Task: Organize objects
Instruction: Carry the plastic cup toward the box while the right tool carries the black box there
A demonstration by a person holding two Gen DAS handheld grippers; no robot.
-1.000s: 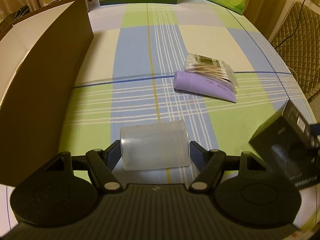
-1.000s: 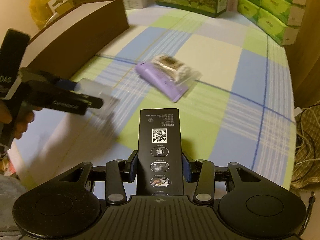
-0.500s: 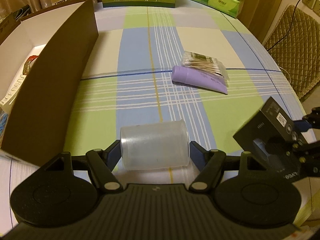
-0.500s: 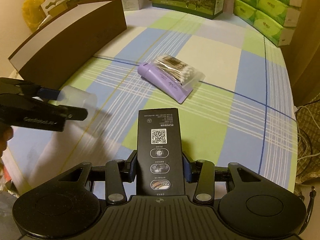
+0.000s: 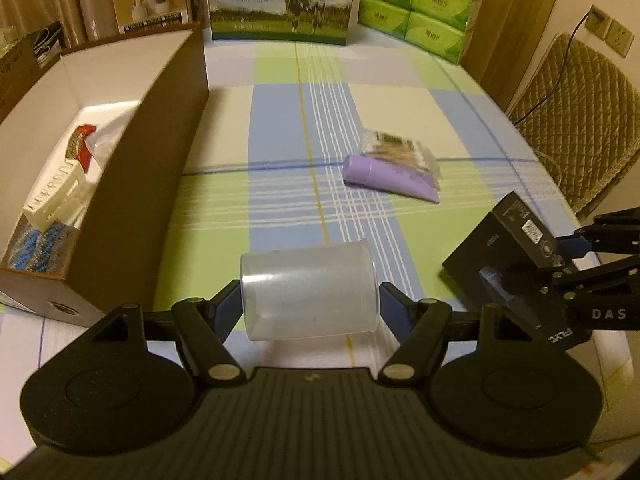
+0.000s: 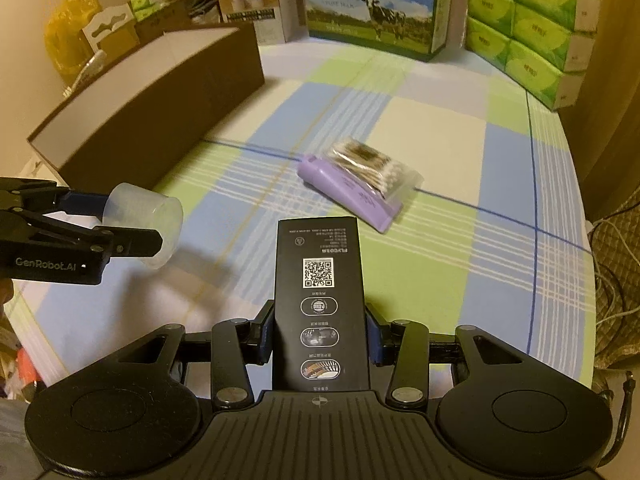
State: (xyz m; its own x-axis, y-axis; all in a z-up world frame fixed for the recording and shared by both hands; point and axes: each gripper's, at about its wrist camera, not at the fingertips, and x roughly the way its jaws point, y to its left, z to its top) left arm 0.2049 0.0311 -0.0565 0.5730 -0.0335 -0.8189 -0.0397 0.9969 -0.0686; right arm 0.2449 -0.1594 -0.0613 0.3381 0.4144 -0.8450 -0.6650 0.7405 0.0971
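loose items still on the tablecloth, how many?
2: purple tube mid-cloth, cotton swab bag lying on it. Clear cup and black box are held in the grippers.

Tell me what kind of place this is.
Probably a home: a bed or table under a plaid sheet, with a milk carton case, stacked green tissue packs and a quilted chair around it.

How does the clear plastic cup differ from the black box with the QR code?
The clear plastic cup is round and see-through; the black box is flat, opaque and printed. The cup lies crosswise in the left tool; the box points lengthwise out of the right tool. Both are gripped above the checked cloth.
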